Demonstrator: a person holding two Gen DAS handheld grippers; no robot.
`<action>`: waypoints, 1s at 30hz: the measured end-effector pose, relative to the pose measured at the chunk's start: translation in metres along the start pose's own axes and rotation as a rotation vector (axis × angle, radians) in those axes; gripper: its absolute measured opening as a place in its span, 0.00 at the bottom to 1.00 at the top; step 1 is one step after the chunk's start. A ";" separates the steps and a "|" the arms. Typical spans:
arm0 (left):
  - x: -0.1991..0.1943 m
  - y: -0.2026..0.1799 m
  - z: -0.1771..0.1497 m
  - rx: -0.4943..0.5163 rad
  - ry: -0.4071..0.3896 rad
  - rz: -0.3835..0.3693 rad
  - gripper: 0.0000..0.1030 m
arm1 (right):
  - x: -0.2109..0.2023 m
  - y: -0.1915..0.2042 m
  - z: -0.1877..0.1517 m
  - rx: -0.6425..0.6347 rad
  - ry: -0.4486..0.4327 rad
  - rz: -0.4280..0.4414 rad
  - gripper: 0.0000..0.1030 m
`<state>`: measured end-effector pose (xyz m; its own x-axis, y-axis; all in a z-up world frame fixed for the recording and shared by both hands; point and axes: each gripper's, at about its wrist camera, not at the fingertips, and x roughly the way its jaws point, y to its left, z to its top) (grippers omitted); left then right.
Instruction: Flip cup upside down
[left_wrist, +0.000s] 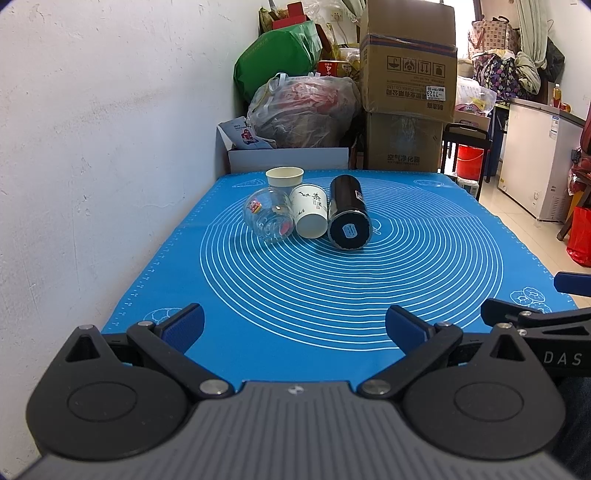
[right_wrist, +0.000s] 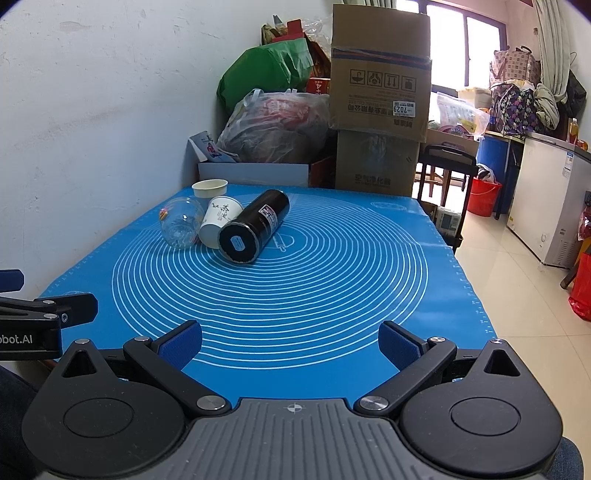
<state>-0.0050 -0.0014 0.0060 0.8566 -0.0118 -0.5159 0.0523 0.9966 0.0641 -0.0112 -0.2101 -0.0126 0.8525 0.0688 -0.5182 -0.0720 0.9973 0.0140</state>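
Note:
A plain paper cup (left_wrist: 284, 180) (right_wrist: 209, 188) stands upright at the far edge of the blue mat (left_wrist: 332, 295) (right_wrist: 295, 295). In front of it three things lie on their sides, bases toward me: a clear glass cup (left_wrist: 269, 216) (right_wrist: 181, 221), a white printed paper cup (left_wrist: 310, 216) (right_wrist: 218, 221) and a black tumbler (left_wrist: 348, 212) (right_wrist: 255, 225). My left gripper (left_wrist: 295, 325) is open and empty over the mat's near edge. My right gripper (right_wrist: 291, 339) is open and empty, also at the near edge, to the right of the left one.
A white wall (left_wrist: 110, 110) runs along the mat's left side. Behind the table stand stacked cardboard boxes (left_wrist: 406, 85), plastic bags (left_wrist: 303, 110) and a grey box (left_wrist: 288, 158). To the right are tiled floor, a white freezer (left_wrist: 535, 155) and a red bucket (left_wrist: 469, 162).

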 end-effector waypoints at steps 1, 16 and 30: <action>0.000 0.000 0.000 0.000 0.000 0.000 1.00 | 0.000 0.000 0.000 0.000 0.000 0.000 1.00; 0.001 0.000 0.000 0.000 -0.001 0.002 1.00 | 0.001 -0.002 0.001 0.005 0.000 -0.001 1.00; 0.050 0.009 0.033 0.029 -0.042 0.060 1.00 | 0.023 -0.011 0.013 0.014 -0.007 -0.014 1.00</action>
<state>0.0553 0.0044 0.0087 0.8792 0.0440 -0.4745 0.0144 0.9928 0.1187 0.0160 -0.2196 -0.0132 0.8567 0.0549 -0.5128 -0.0528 0.9984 0.0187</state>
